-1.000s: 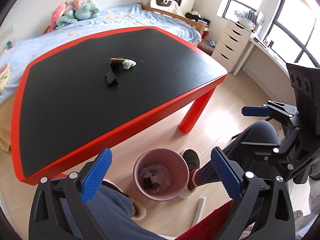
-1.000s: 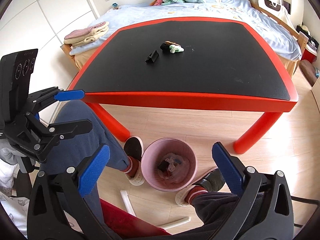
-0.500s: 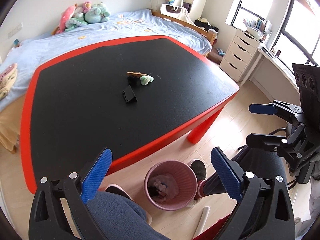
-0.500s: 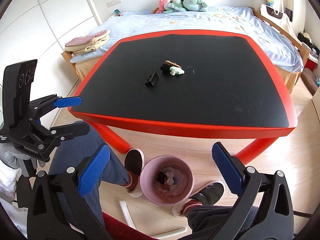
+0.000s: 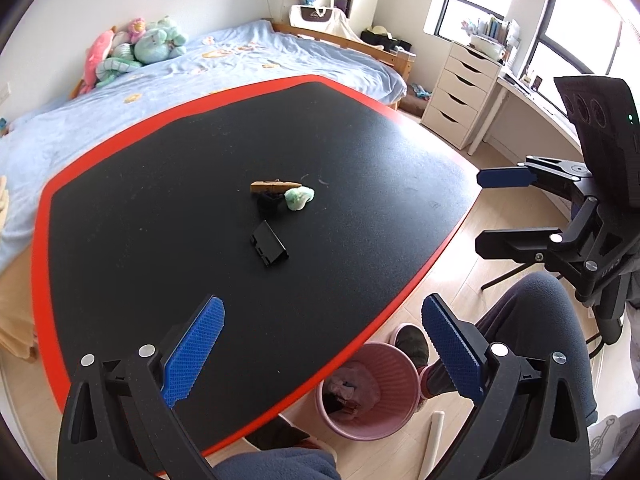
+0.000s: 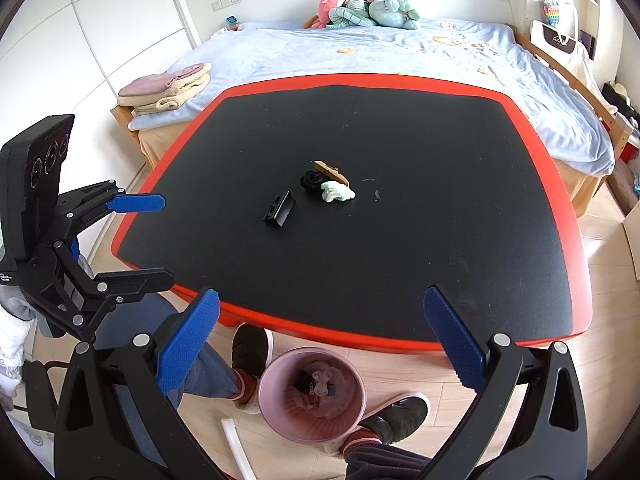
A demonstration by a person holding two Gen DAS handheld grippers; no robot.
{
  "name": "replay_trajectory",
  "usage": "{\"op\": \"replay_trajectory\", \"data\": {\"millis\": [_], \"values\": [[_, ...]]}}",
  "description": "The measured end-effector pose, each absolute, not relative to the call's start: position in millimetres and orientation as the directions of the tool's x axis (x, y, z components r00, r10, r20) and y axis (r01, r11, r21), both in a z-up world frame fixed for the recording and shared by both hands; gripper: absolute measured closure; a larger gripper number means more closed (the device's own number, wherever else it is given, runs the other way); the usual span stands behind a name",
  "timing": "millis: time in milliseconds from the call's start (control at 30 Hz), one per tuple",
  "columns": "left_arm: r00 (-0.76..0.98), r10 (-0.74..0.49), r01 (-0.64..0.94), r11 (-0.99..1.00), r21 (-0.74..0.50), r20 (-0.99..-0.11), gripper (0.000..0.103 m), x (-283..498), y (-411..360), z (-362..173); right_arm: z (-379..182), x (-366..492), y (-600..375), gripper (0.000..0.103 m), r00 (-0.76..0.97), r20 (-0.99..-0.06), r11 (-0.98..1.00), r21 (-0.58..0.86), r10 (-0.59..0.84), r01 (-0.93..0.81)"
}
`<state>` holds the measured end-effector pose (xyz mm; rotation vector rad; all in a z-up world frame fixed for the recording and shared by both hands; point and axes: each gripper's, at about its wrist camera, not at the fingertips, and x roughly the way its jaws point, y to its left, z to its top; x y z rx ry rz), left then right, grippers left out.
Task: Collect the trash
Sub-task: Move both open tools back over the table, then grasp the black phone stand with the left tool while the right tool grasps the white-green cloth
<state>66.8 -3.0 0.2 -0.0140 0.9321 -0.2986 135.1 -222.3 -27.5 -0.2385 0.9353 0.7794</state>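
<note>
On the black table with a red rim (image 5: 120,216) (image 6: 440,208) lie a flat black plastic piece (image 5: 269,243) (image 6: 279,208), a small black lump (image 5: 267,202) (image 6: 310,179), a brown strip (image 5: 274,187) (image 6: 331,171) and a pale green crumpled wad (image 5: 299,197) (image 6: 337,192). My left gripper (image 5: 322,350) is open and empty above the table's near edge. My right gripper (image 6: 320,350) is open and empty above the near edge too. A pink bin (image 5: 367,390) (image 6: 313,394) with trash inside stands on the floor below the edge.
A bed with blue sheets (image 6: 400,52) and plush toys (image 5: 136,50) lies behind the table. A white drawer unit (image 5: 460,96) stands at the right. The person's legs and slippers (image 6: 250,350) flank the bin. A white tube (image 6: 236,446) lies on the floor.
Both grippers have risen and moved forward from above the bin to over the table's near edge. The table items now look closer. Both stay open and empty.
</note>
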Motion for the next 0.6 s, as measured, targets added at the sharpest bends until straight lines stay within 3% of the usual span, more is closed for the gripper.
{"op": "replay_trajectory", "data": {"millis": [600], "values": [[0.433,-0.382,0.484,0.863,-0.147,-0.817,0.008,137,16,-46,-75,216,-155,0.003,0.282,-0.849,0.698,0.134,0.447,-0.703]]}}
